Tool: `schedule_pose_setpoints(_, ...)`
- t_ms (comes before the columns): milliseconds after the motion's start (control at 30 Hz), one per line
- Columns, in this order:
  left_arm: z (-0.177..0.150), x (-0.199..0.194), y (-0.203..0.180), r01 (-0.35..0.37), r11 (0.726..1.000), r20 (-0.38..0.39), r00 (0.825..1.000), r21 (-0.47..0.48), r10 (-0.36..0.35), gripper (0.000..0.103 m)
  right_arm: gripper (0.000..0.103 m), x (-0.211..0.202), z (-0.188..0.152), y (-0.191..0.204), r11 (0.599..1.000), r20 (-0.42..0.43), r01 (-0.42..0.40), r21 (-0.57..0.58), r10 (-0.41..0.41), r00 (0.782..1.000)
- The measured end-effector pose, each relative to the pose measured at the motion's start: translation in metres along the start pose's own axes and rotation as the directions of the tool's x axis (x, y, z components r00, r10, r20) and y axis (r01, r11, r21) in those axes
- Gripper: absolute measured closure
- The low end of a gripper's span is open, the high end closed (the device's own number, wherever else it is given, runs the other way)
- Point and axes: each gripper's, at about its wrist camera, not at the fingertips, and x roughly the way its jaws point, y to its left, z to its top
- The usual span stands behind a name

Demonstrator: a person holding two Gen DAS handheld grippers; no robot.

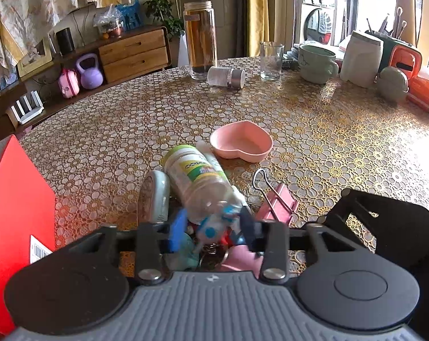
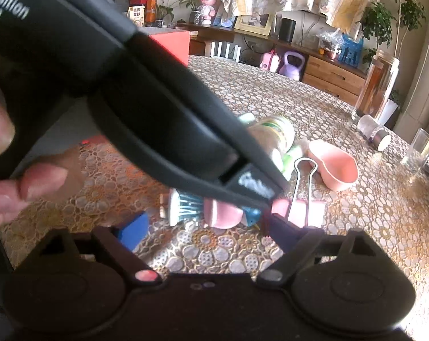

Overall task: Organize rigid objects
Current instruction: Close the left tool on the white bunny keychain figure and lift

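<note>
Blurred blue-and-white object (image 1: pixel 214 227) between left gripper (image 1: pixel 211 231) fingers

The right gripper (image 2: pixel 205 234) hangs wide open over the lace-patterned table (image 2: pixel 342 227); beyond its blue fingers (image 2: pixel 133 228) lie a pink binder clip (image 2: pixel 306 199) and, farther right, a pink heart-shaped dish (image 2: pixel 335 167).

Window (image 1: pixel 379 8) daylight glares; fisheye-bent edges, foreground blurred.

Table (image 1: pixel 106 130): round, under a gold floral lace cloth.
Near edge: pink binder clip (image 1: pixel 277 204), plastic bottle (image 1: pixel 197 182) lying on its side, pink heart-shaped dish (image 1: pixel 241 139).
Far side: tall glass jar (image 1: pixel 200 39), tumbler (image 1: pixel 271 61), green mug (image 1: pixel 318 64).
</note>
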Motion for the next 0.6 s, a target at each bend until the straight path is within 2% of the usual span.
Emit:
schedule_pose_setpoints(67,0.0,-0.002,0.001,0.005,1.0,-0.003,1.0,-0.011,-0.005,0.078,0.03,-0.002,0.0,0.0,1.0,0.001,-0.008,0.0,0.008,1.0)
schedule_pose_setpoints(233,-0.002,-0.007,0.006,0.011,1.0,0.004,1.0,-0.016,-0.011,0.084,0.03,-0.001,0.003,-0.006,1.0,-0.005,-0.01,0.006,0.01,1.0)
schedule_pose_setpoints(533,0.0,-0.02,0.032,0.057,0.989,0.007,0.998,-0.136,-0.056,0.086,0.03,-0.007,-0.002,0.004,1.0,0.001,0.007,-0.029,-0.007,1.0)
schedule_pose_setpoints(567,0.0,-0.022,0.034,0.06,0.988,0.008,0.998,-0.145,-0.06,0.086,0.03,-0.01,-0.003,0.006,0.999,0.009,0.013,-0.032,-0.013,1.0)
schedule_pose_setpoints(600,0.0,-0.023,0.036,0.066,0.986,0.007,0.998,-0.153,-0.065,0.086,0.035,-0.01,-0.003,0.006,0.999,0.012,0.018,-0.032,-0.017,1.0)
